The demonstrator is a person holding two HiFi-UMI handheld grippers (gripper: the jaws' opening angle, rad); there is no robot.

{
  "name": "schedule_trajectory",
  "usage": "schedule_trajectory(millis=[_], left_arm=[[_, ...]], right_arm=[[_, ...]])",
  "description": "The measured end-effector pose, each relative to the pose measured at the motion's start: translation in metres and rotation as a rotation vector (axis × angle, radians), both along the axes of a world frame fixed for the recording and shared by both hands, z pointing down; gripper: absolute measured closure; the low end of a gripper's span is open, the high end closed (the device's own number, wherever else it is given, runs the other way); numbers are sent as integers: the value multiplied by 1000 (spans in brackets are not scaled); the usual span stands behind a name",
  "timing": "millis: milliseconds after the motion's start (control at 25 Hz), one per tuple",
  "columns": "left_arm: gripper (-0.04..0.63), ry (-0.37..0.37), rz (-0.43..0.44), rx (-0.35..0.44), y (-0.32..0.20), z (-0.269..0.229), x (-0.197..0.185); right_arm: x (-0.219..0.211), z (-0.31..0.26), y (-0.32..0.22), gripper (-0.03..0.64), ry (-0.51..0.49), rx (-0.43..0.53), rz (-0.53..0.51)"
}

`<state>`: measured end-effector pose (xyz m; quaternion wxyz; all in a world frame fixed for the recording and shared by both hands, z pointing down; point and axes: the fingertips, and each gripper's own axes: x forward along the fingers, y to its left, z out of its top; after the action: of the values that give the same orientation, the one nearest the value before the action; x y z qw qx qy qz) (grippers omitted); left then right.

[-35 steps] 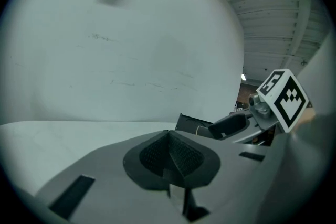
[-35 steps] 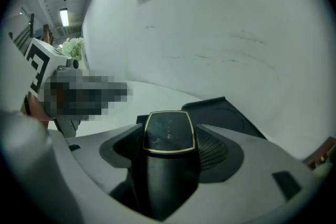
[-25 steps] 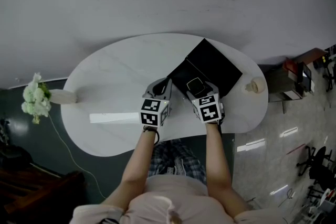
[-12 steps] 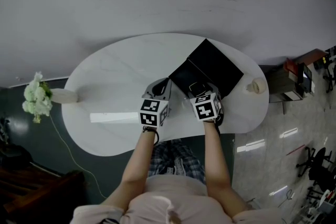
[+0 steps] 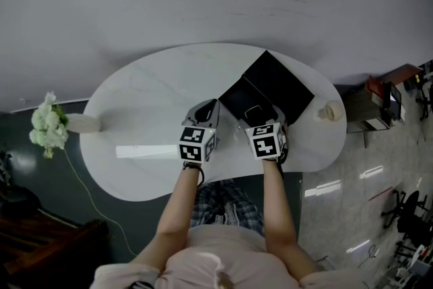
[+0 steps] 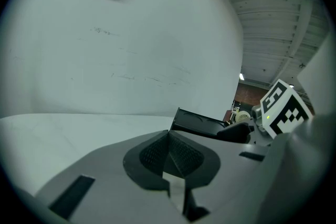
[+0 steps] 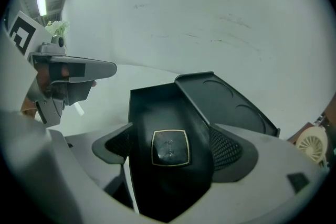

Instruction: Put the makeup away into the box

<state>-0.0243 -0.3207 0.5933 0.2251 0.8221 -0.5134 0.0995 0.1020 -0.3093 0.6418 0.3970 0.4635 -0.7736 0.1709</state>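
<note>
right gripper (image 7: pixel 171 150): jaws wide apart, just been opening, gripping nothing, over the makeup case (image 7: pixel 170 147) | makeup case: lies flat inside black box (image 7: pixel 152 105) on tabletop (image 5: pixel 149 91) | left gripper (image 6: pixel 169 139): closed, empty

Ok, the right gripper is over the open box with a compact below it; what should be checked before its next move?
1. Compact lies flat inside the box: ok.
2. Right gripper has let go: ok. Its jaws have just been opening, and the pads stand clear of the compact on both sides.
3. Lid open and lying beyond the tray, out of the way: ok.
4. Left gripper shut with nothing between its jaws, beside the box: ok.
5. More makeup left on the table: cannot tell.
</note>
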Motion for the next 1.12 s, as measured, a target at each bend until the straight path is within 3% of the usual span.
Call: schedule_trajectory(millis=[240,440,680,840,1120], left_arm=[[569,1,-13,9,-3,-5,-7],[569,-13,-25,51,-2,-27,-21],[569,-51,-69,149,4,-78,-50],[569,-77,-105,220,11,-115,-71],[569,-97,-183,292,26,-151,-102]], right_arm=[[3,-13,-4,169,-26,16,30],[3,-50,-11,182,-171,115,47],[8,-111,-12,371,-315,278,33],[13,-150,-13,439,-392,381,29],[19,-201,-18,549,-439,522,30]])
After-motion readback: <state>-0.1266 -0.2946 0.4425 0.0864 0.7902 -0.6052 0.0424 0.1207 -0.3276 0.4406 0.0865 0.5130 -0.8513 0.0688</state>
